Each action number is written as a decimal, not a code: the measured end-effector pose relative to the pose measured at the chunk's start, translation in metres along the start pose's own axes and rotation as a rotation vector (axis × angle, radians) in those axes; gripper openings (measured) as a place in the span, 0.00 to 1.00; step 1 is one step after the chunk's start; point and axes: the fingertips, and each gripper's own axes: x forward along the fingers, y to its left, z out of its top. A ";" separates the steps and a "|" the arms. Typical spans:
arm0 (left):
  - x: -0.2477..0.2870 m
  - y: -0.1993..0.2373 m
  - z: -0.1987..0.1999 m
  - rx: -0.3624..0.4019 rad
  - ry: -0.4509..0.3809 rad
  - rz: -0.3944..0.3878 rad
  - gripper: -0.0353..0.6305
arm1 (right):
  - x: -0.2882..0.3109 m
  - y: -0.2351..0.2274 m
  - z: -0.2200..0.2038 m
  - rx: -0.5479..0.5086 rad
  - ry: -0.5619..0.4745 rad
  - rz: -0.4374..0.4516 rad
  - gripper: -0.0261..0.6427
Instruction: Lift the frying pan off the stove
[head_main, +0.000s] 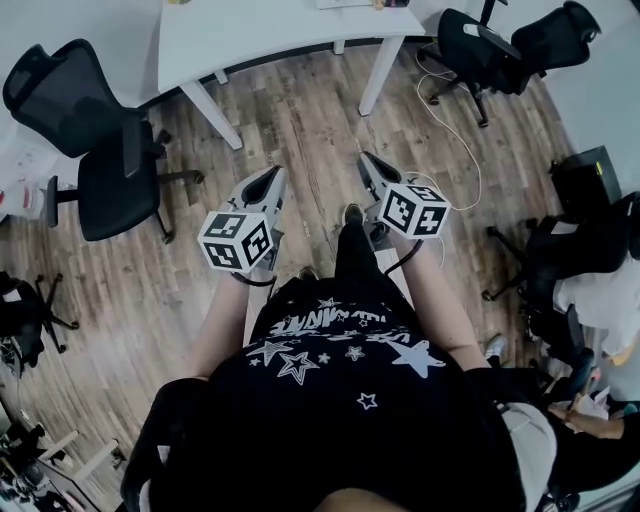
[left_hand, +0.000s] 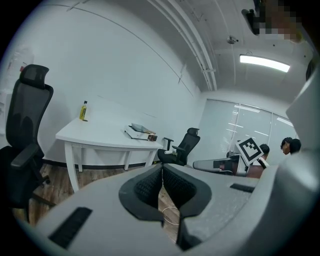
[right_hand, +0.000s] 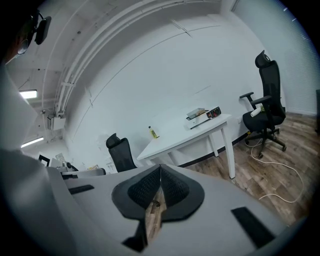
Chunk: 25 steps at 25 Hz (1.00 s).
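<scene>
The left hand-held gripper (head_main: 270, 178) and right hand-held gripper (head_main: 368, 165) are closed and empty, held low toward the desk (head_main: 250, 40). No pan or stove is visible, so this looks like idling.

The head camera sits above the person and looks steeply down on the wooden floor (head_main: 300, 130), with the white table (head_main: 260, 35) far off at 12 o'clock. Each gripper camera rides close behind its own jaws, on the left gripper (head_main: 270, 178) and the right gripper (head_main: 367, 162), facing across the room. All three share that table: 10 o'clock in the left gripper view, 1 o'clock in the right.
</scene>
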 end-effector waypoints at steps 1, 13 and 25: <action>0.007 0.001 0.002 0.000 0.002 0.002 0.07 | 0.006 -0.007 0.004 -0.001 0.005 0.000 0.05; 0.138 0.025 0.053 -0.032 0.011 0.039 0.07 | 0.084 -0.101 0.090 0.036 0.048 0.009 0.05; 0.250 0.012 0.103 0.006 0.019 0.010 0.07 | 0.132 -0.174 0.154 0.046 0.075 0.008 0.05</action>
